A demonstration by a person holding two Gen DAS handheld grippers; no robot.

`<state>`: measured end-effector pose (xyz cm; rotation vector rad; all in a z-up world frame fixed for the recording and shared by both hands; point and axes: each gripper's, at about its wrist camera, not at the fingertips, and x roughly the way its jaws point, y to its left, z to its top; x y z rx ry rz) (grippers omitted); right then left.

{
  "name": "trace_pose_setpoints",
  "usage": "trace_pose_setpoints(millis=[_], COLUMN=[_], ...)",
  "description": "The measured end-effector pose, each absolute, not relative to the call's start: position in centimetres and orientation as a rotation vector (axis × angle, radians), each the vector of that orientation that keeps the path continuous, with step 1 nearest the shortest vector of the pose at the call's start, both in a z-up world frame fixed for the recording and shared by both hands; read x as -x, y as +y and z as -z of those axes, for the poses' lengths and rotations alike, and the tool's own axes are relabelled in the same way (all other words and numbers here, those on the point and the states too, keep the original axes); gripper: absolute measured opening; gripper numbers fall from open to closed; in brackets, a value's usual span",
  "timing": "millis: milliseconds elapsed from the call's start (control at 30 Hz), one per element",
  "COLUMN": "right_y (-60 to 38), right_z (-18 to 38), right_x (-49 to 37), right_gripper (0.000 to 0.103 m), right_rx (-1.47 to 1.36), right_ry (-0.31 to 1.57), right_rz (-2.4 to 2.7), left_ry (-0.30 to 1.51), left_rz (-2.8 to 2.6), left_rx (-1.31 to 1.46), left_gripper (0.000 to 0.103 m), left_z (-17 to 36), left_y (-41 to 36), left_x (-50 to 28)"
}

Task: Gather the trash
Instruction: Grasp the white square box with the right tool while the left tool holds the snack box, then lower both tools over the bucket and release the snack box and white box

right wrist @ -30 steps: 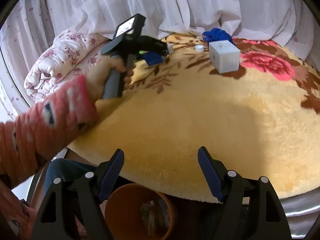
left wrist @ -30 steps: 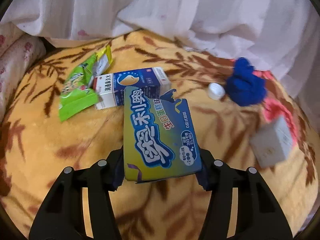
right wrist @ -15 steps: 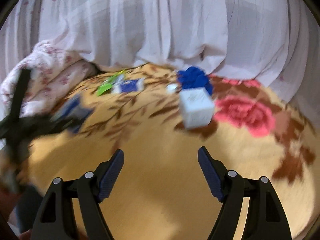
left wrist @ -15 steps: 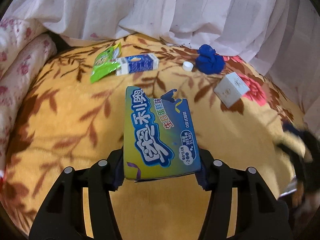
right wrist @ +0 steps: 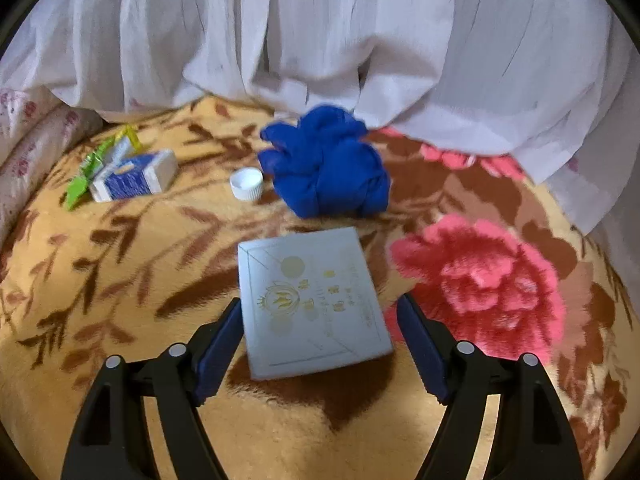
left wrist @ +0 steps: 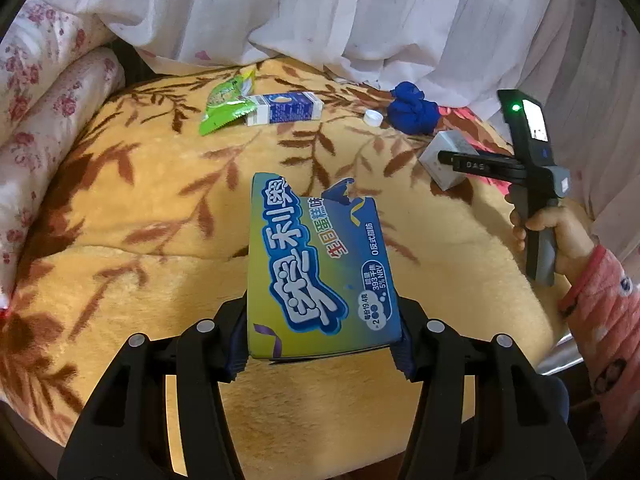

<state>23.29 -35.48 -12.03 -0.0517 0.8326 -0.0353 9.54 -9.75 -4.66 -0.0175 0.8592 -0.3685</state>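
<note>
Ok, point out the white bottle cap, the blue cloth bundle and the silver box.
white bottle cap point(right wrist: 247, 184), right wrist view, on its open top.
blue cloth bundle point(right wrist: 326, 174), right wrist view, middle of the folds.
silver box point(right wrist: 310, 300), right wrist view, centre of its printed top face.

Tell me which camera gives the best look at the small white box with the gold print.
The right wrist view. The white box fills the centre, gold-printed top face up, between the right claw's fingers, which have just been closing. In the left wrist view the box is small, near the right edge, partly hidden behind the other claw.
</note>
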Motion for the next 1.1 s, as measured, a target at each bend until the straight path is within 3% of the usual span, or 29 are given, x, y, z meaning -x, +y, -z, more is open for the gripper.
trace_pose_setpoints(millis=[467,767,1100], right_y=[-33.4,-30.5,-27.2], right_z=[8.3,3.5,2.2], right_x=[-17.8,-7.6,2.0], right_gripper=[0.061,0.061,0.061], right_rx=[0.016,0.027,0.038], right_ry=[0.776,0.662,0.618], right_rz=[0.029,-0.069,-0.173], left_ry=[0.820,0.801,0.783], left_rz=[0.367,0.364,0.382], left_rx=[0.015,0.012,0.003], left_gripper=[0.054,0.054,0.054], left_z=[3.1,2.3,1.9], left_y=[-9.4,-9.1,-8.4], left_x=[-7.6,-5.1,-1.4])
